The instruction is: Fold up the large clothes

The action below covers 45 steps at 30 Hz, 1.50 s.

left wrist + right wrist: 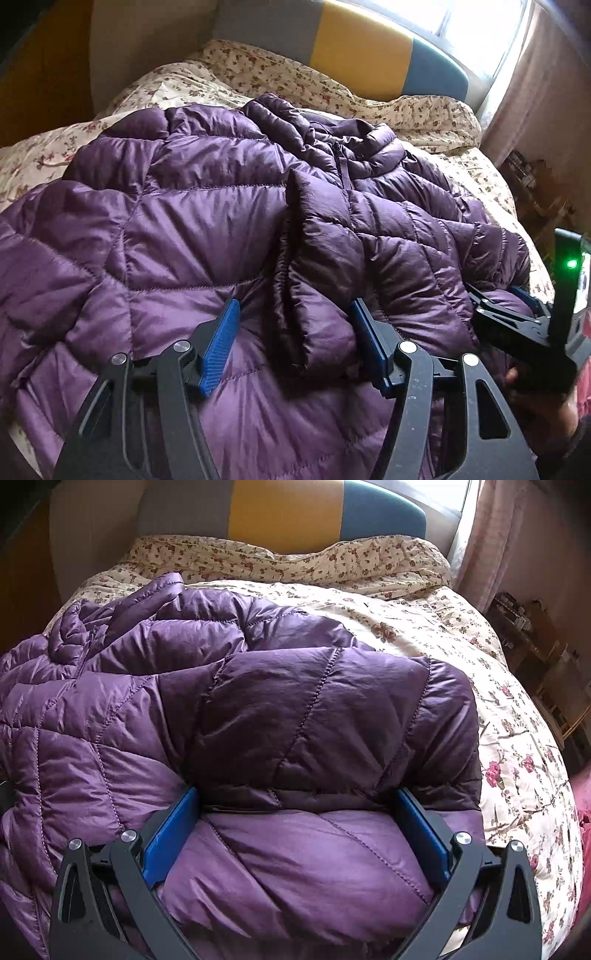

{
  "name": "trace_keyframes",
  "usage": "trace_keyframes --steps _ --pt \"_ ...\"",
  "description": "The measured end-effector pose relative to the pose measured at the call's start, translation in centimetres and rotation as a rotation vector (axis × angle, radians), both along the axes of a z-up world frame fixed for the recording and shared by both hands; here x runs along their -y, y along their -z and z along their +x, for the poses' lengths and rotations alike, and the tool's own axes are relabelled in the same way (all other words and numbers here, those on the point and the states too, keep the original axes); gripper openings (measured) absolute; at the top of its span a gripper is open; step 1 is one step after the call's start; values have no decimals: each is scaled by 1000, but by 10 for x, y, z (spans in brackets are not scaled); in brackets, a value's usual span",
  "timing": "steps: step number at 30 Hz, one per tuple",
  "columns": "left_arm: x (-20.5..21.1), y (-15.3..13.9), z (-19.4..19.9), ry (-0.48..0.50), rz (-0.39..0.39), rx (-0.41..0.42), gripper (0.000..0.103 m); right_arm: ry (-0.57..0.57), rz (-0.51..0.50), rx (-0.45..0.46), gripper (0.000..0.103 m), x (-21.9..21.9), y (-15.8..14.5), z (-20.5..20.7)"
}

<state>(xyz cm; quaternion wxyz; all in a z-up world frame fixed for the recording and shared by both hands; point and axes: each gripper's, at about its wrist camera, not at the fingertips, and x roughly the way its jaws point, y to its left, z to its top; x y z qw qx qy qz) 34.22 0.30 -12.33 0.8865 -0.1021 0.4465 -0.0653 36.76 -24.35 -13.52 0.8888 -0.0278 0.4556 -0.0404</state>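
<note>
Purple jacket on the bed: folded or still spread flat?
Partly folded. The purple jacket has a darker quilted panel doubled over its front, edge near the zipper; the rest lies spread on the floral duvet.

black hand-held gripper (293,332), blue pads (221,345), silver screws

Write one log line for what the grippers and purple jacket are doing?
left gripper: open over jacket | right gripper: open, straddling jacket | bed: underneath
</note>
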Motion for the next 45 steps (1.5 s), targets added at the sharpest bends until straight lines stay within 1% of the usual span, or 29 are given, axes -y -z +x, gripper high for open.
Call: trace_keyframes --steps 1,3,6,8,9,13,14,16,17,19,20,22,24,26,28,30,31,32,33,34,35,36,37,38,39,40,41,43,45 --pt "-4 -2 -4 -6 -7 0 67 0 -1 0 101 0 0 0" --pt "-16 -12 -20 -47 -42 17 77 0 -6 1 101 0 0 0" --pt "-44 -25 -51 -104 -100 37 78 -1 -5 2 101 2 0 0" --pt "-69 -31 -77 -147 -164 44 82 -1 -3 2 101 2 0 0" --pt "-79 -32 -87 -159 -188 42 83 -1 -5 2 101 2 0 0" --pt "-145 -37 -152 -269 -273 35 83 -1 -4 3 101 3 0 0" --pt "-158 -38 -166 -310 -269 31 83 -1 -3 4 101 3 0 0" --pt "-193 -41 -200 -435 -244 30 83 -1 -1 6 101 3 -1 0" --pt "-218 -43 -222 -531 -241 30 83 -1 -3 7 101 3 -1 0" --pt "-257 -44 -257 -688 -262 34 83 -1 -5 8 101 2 -2 1" --pt "-285 -44 -285 -823 -270 32 83 -1 -4 9 101 2 -2 1" --pt "-320 -40 -323 -997 -301 28 83 -1 -3 11 101 2 -3 0" --pt "-345 -35 -353 -1123 -336 29 83 -1 -3 11 101 2 -3 0" --pt "-362 -27 -369 -1185 -373 27 83 -1 -5 11 101 2 -3 0" --pt "-372 -18 -373 -1207 -432 16 83 -1 -3 12 101 3 -3 -1" --pt "-379 -8 -370 -1193 -472 -2 82 -1 -3 11 101 2 -3 0" --pt "-381 -4 -368 -1180 -485 -4 80 -1 -3 11 101 2 -3 -1" --pt "-379 -1 -361 -1167 -489 -9 69 -1 -4 11 101 2 -3 -1" --pt "-379 3 -354 -1155 -491 -20 55 -1 -5 11 101 2 -3 -1" --pt "-377 6 -352 -1152 -496 -31 49 -1 -4 11 101 3 -3 -1" --pt "-378 7 -350 -1147 -501 -21 39 -1 -4 12 101 2 -3 -1" --pt "-375 1 -349 -1136 -473 3 24 -2 -4 12 101 2 -3 -1" --pt "-370 -8 -346 -1105 -426 24 21 -2 -4 11 101 2 -3 0" --pt "-367 -15 -343 -1090 -379 36 21 -2 -4 11 101 2 -2 -1" --pt "-361 -28 -338 -1055 -340 69 20 -2 -2 11 101 3 -3 -1" --pt "-355 -36 -334 -1026 -324 94 20 -2 -1 11 101 2 -3 -1" --pt "-347 -53 -326 -981 -285 140 20 -2 -3 12 101 2 -3 -1" --pt "-338 -71 -311 -912 -261 188 19 -1 -1 12 101 2 -3 0" --pt "-324 -90 -284 -825 -247 224 18 -1 -3 12 101 2 -2 0"
